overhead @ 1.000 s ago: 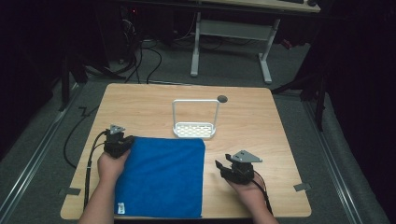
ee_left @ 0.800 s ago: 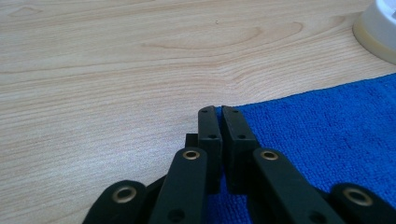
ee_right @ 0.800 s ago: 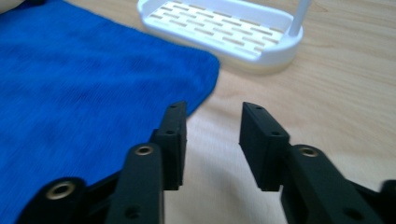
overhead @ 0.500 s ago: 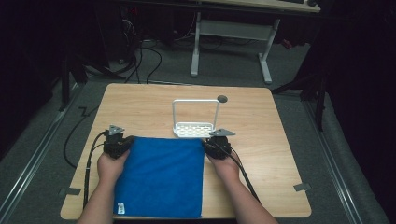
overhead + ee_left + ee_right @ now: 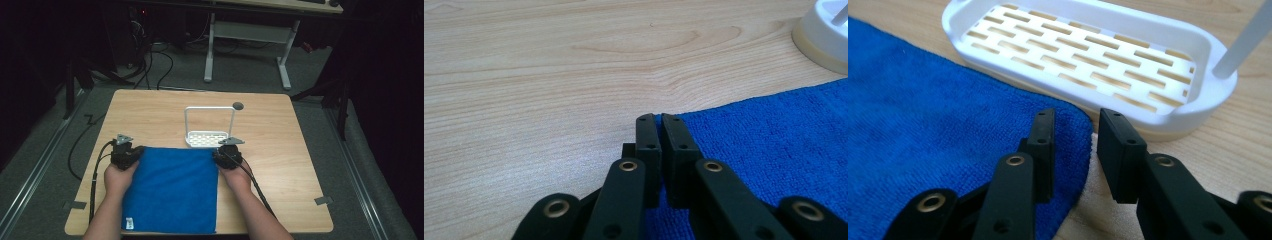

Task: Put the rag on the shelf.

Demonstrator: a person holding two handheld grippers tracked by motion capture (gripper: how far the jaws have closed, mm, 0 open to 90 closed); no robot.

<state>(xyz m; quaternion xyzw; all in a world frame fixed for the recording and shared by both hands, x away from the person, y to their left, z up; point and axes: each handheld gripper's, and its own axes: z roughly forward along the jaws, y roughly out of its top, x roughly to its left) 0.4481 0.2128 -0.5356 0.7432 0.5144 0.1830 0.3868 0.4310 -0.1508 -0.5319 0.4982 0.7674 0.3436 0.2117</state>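
My left gripper point(image 5: 658, 120) was pinched nearly closed on the far left corner of the blue cloth point(image 5: 172, 190). My right gripper point(image 5: 1075, 131) stood partly open, straddling the cloth's far right corner, just beside the white slotted tray point(image 5: 1088, 55).

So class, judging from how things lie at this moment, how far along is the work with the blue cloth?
Done: the left gripper has its jaws shut on the blue cloth at its far left corner. In hand: the right gripper sits at the far right corner beside the white rack, jaws open astride the edge. Left: closing there and moving the cloth, which lies flat.
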